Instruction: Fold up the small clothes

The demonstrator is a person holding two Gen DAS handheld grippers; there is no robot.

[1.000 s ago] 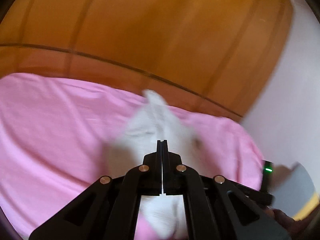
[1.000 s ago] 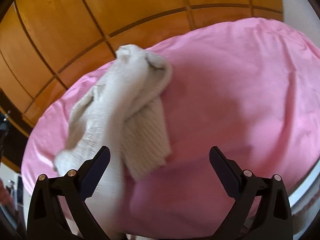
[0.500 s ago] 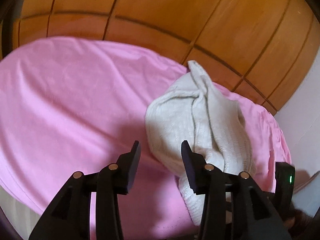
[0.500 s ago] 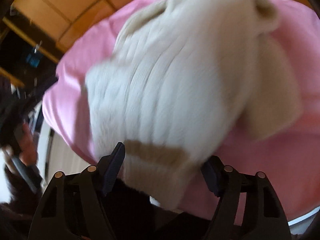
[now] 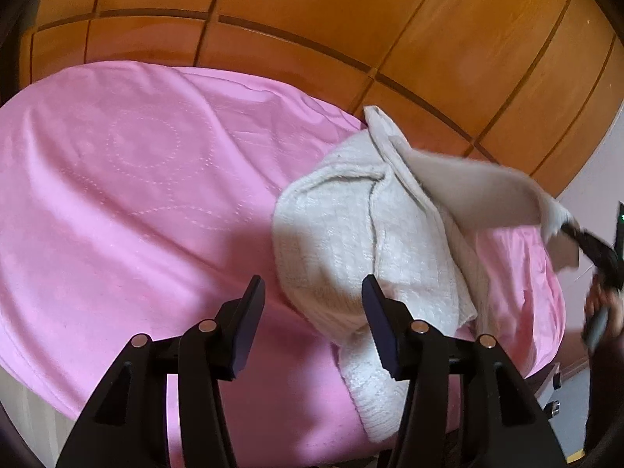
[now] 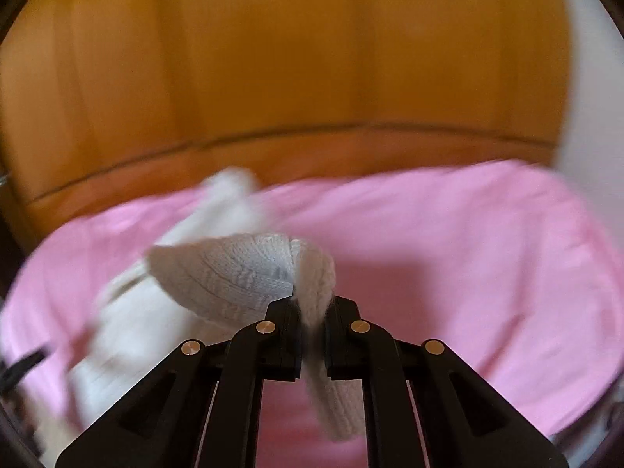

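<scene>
A cream knitted garment (image 5: 351, 234) lies bunched on the right part of a pink sheet (image 5: 136, 195). My left gripper (image 5: 312, 323) is open and empty, its fingers just short of the garment's near edge. My right gripper (image 6: 312, 312) is shut on a fold of the garment (image 6: 241, 273) and holds that part lifted above the sheet (image 6: 468, 273). In the left wrist view the right gripper (image 5: 585, 238) shows at the far right, pulling one garment edge up and to the right.
A wooden panelled wall (image 5: 351, 19) stands right behind the pink surface. A white wall (image 6: 585, 78) lies to the right. The sheet's front edge drops off below my left gripper.
My left gripper let go of the garment and opened wide. My right gripper moved onto the garment, shut on a fold and lifted it.
</scene>
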